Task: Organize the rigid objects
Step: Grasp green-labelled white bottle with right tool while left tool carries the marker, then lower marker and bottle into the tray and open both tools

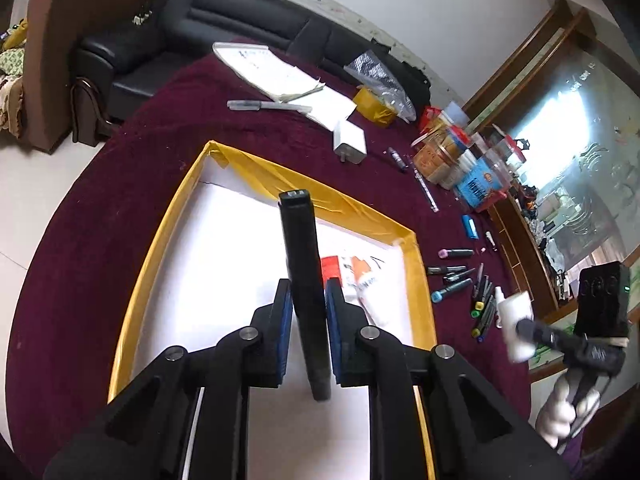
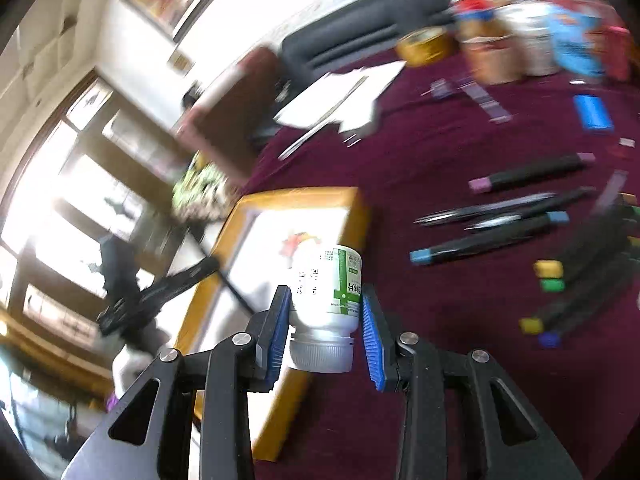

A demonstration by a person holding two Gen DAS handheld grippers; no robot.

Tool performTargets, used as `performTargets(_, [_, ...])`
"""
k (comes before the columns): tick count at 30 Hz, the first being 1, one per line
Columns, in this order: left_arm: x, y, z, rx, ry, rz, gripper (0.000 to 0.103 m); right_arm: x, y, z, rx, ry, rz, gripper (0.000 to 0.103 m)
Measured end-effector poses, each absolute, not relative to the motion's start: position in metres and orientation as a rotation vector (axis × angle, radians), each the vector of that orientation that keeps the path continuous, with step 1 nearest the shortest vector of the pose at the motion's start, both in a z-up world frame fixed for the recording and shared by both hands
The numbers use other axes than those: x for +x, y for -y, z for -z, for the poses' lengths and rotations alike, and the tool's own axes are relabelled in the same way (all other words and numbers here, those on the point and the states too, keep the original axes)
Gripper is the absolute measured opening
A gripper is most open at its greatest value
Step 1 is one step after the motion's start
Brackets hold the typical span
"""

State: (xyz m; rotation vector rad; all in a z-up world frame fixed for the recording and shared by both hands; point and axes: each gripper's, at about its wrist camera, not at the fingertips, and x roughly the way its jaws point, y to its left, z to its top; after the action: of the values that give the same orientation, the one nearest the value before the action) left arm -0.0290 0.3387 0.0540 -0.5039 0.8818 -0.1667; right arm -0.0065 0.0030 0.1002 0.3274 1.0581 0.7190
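Observation:
My left gripper (image 1: 307, 300) is shut on a long black rectangular bar (image 1: 301, 256) and holds it over the white tray with the yellow taped rim (image 1: 264, 168). A small red and white box (image 1: 340, 270) and a white tube (image 1: 370, 294) lie in the tray. My right gripper (image 2: 326, 300) is shut on a white medicine bottle with a green label (image 2: 328, 284), cap toward me, above the maroon cloth by the tray's corner (image 2: 304, 196). The right gripper also shows in the left wrist view (image 1: 520, 328) with the bottle.
Several markers and pens (image 2: 500, 236) lie on the maroon cloth (image 1: 120, 184) right of the tray, with a blue eraser (image 2: 593, 113). Papers (image 1: 276, 76), a white charger (image 1: 350, 144), tape (image 1: 374, 106) and snack jars (image 1: 452, 152) sit farther back. A black sofa (image 1: 208, 24) stands behind.

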Motion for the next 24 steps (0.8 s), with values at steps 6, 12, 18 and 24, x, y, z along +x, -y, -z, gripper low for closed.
performTargets(6, [0.003, -0.345, -0.042, -0.475, -0.947, 0.127, 0.013, -0.001, -0.089, -0.084, 0.243, -1.135, -0.807, 0.031])
performTargets(12, [0.028, -0.347, -0.021, -0.514, -1.017, 0.130, 0.013, 0.016, -0.131, -0.075, 0.229, -1.163, -0.828, 0.031])
performTargets(18, [0.031, -0.349, -0.018, -0.577, -1.017, 0.127, 0.023, 0.026, -0.139, -0.071, 0.240, -1.182, -0.809, 0.031])
performTargets(24, [-0.002, -0.377, -0.050, -0.653, -0.887, 0.099, 0.041, 0.034, -0.155, -0.064, 0.296, -1.227, -0.833, 0.031])
